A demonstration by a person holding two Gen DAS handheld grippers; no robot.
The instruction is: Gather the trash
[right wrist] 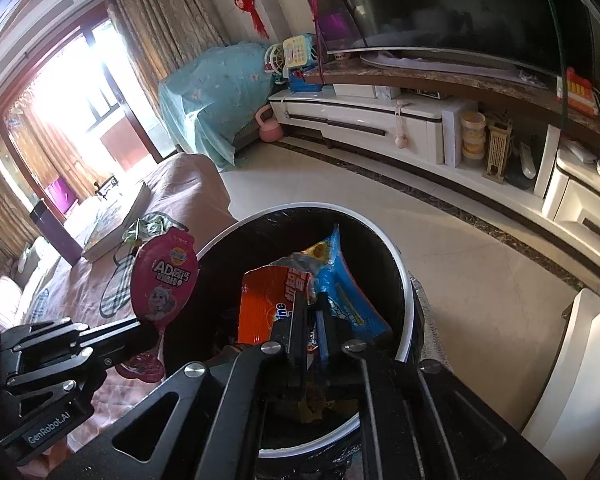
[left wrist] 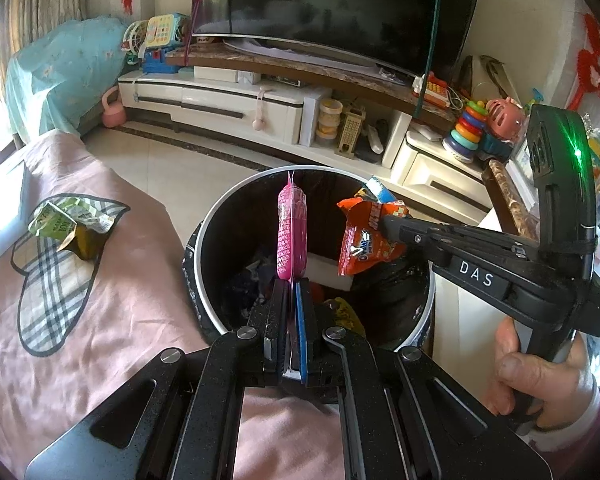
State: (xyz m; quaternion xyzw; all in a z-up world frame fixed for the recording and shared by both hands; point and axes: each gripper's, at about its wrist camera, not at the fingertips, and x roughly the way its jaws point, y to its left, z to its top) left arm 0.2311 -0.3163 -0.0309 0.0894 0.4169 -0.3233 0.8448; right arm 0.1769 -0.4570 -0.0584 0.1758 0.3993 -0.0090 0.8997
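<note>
A round trash bin (left wrist: 216,216) with a white rim and black liner stands beside the pink-covered surface; it also shows in the right wrist view (right wrist: 404,272). My left gripper (left wrist: 292,284) is shut on a pink snack pouch (left wrist: 292,232), held upright over the bin's mouth; the pouch shows flat-on in the right wrist view (right wrist: 164,284). My right gripper (right wrist: 312,304) is shut on an orange and blue snack wrapper (right wrist: 260,304), held over the bin's right side (left wrist: 364,236). A crumpled green drink carton (left wrist: 60,224) lies on the cloth to the left.
The pink cloth (left wrist: 120,320) covers the surface left of the bin. A book (right wrist: 116,228) lies on it further back. A white TV cabinet (left wrist: 228,104) with toys and a TV runs along the far wall. Tiled floor (right wrist: 480,272) lies beyond the bin.
</note>
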